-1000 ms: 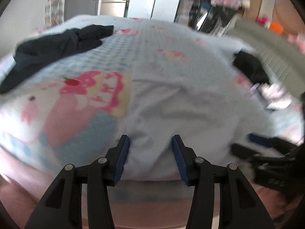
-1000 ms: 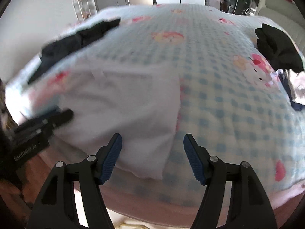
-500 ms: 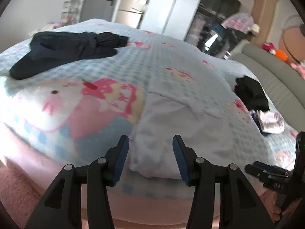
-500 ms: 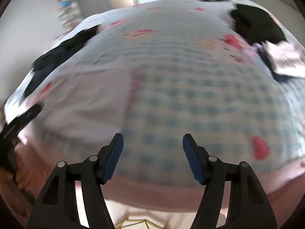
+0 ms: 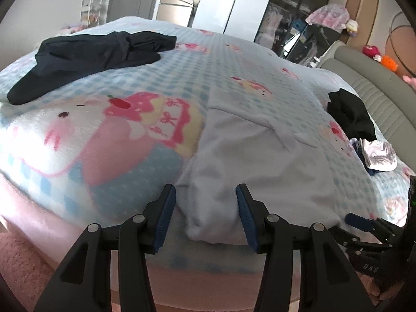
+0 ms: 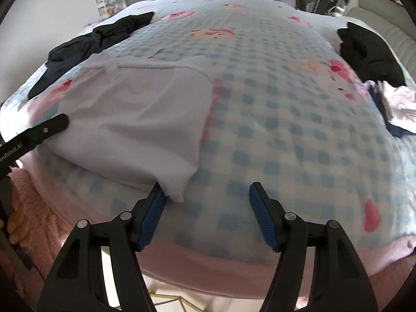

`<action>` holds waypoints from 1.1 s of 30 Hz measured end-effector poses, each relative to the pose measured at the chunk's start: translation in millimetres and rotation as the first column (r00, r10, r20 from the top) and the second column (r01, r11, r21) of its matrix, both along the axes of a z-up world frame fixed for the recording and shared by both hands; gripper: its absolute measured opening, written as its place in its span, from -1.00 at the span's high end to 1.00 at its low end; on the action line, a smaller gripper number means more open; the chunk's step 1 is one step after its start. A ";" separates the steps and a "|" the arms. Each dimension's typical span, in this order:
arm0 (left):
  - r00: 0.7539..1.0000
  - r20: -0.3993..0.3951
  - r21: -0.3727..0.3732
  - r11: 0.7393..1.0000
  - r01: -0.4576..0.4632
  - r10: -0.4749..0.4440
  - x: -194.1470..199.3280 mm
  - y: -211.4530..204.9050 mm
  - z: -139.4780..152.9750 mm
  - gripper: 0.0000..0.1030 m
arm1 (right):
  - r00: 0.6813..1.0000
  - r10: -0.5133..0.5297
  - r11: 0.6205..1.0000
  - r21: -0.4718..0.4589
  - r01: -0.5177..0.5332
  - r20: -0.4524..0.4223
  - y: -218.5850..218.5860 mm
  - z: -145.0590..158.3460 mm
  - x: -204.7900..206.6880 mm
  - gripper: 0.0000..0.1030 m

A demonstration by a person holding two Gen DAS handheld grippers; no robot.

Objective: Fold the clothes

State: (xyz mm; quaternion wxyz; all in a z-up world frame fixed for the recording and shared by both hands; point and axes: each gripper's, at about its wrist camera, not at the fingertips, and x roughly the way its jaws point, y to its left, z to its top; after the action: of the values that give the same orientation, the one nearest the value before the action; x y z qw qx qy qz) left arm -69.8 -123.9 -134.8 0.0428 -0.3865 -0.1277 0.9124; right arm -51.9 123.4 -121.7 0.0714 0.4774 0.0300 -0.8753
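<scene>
Between the spread blue pads of the left tongs [image 5: 205, 214] lies the near corner of the white garment [image 5: 249, 161], its hem bulging toward that camera at the bed's front edge; both pads stand apart and nothing is clamped. Just to the right, the right tongs [image 6: 206, 214] are also spread wide and empty, with the garment's other near corner [image 6: 176, 187] resting against the inner side of their left pad, so the cloth lies ahead and to the left of them. Seen from both tools, the white garment sits partly folded, its sides look turned in, and its long axis runs away from the tongs toward the middle of the bed [image 6: 286, 98]. Each tool faces one near corner, the left one squarely, the right one slightly off to the side, so by my judgement the right tool would need a small shift left to straddle its corner. Whether this fold is being set up or has just been laid down, the views do not settle. Farther off, a black garment [image 5: 85, 57] sprawls unfolded ahead-left, and ahead-right a bunched black piece [image 6: 369, 52] sits beside a small heap of pale and dark clothes [image 6: 395, 104]. No basket or box shows anywhere.
</scene>
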 end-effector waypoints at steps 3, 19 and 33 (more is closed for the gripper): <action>1.000 0.012 -0.008 1.000 -0.008 0.008 -0.6 -2.5 -1.6 0.03 | 0.998 -0.059 0.998 0.036 0.059 0.006 11.9 -2.3 -1.8 -0.29; 0.998 0.054 0.082 0.996 -0.019 0.015 -6.1 -22.3 -1.8 -0.11 | 0.999 -0.004 0.998 -0.063 0.006 0.031 -8.2 12.2 -34.1 -0.25; 0.984 0.079 0.082 0.985 0.151 -0.157 -106.6 -11.0 4.1 -0.12 | 0.998 -0.069 0.990 -0.119 0.069 0.008 -8.0 12.8 -97.1 -0.31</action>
State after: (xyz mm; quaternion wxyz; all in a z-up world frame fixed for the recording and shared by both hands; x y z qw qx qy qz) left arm -176.4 -134.9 -130.6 0.1222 -0.4318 -0.1334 0.8836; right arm -149.0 115.4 -108.9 0.0694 0.4748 -0.0390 -0.8765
